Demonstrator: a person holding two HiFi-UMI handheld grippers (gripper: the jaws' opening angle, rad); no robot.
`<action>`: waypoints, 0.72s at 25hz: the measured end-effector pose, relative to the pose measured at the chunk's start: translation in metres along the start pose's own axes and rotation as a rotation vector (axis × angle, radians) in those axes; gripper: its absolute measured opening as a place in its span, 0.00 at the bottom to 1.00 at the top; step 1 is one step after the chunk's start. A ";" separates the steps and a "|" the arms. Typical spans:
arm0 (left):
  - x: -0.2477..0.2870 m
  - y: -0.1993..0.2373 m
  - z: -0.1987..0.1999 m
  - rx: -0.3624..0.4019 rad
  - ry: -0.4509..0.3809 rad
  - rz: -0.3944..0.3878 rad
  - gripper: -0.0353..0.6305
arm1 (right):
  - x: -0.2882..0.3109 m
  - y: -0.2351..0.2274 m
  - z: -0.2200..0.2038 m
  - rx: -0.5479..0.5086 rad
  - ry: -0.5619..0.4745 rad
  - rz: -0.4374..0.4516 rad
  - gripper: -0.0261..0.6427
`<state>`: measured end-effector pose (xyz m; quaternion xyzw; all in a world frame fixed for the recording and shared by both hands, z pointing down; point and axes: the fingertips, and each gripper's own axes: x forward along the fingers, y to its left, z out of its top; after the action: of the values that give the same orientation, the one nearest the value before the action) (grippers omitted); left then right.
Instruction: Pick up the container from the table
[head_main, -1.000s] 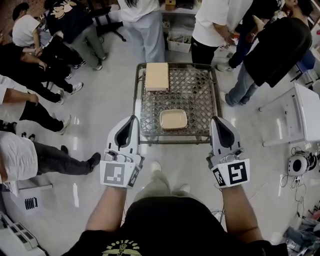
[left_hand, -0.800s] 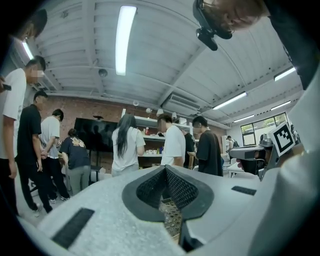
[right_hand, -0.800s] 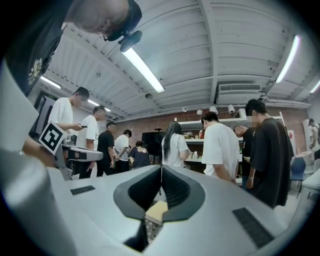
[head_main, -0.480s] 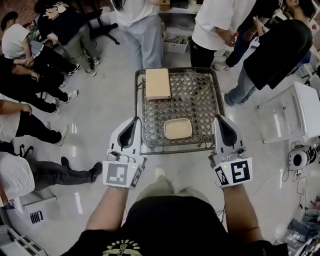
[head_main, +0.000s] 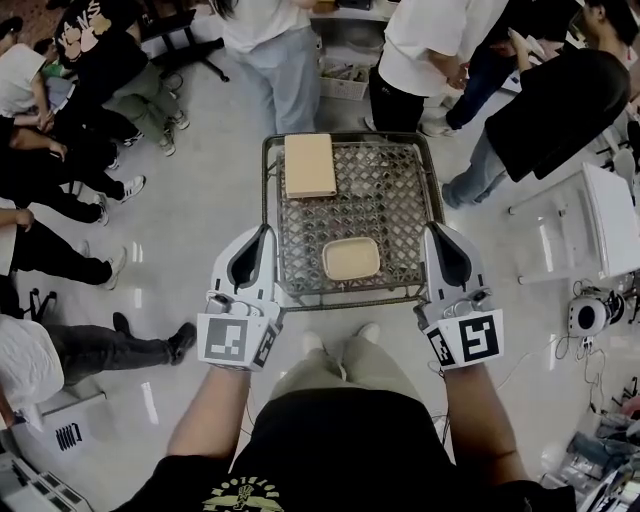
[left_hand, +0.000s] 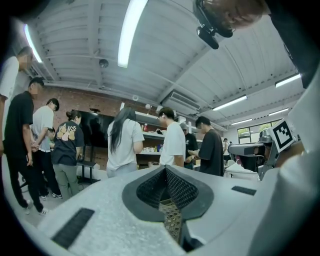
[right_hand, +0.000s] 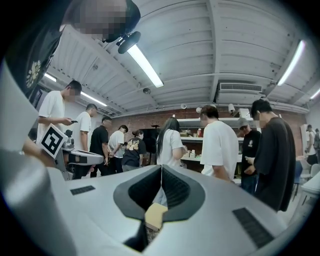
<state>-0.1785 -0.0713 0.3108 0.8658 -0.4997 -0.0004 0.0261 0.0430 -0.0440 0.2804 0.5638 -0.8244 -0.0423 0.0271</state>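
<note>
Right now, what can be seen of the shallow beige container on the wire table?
The shallow beige rectangular container has rounded corners and a raised rim, and looks like plastic. It lies flat by the near edge of the metal wire-mesh table, about midway across its width. Only the mesh touches it; the left hand-held gripper and right hand-held gripper flank the table, clear of it.

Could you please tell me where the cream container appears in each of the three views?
Head view: the container lies at centre, on the near end of the mesh table.
Left gripper view: not in it; only table mesh shows beneath the jaws.
Right gripper view: a cream piece shows beneath the jaws, possibly it.
Shared landmark: the long-haired person in white.
</note>
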 end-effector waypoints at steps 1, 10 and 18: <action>0.003 -0.002 -0.003 -0.005 0.007 0.001 0.06 | 0.002 -0.003 -0.002 0.003 0.002 0.005 0.06; 0.037 -0.021 -0.026 -0.070 0.093 0.033 0.06 | 0.019 -0.040 -0.027 0.060 0.049 0.056 0.06; 0.076 -0.039 -0.059 -0.082 0.194 0.089 0.06 | 0.037 -0.078 -0.070 0.138 0.129 0.121 0.06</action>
<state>-0.1049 -0.1154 0.3697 0.8369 -0.5324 0.0639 0.1097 0.1087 -0.1094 0.3417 0.5153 -0.8543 0.0529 0.0438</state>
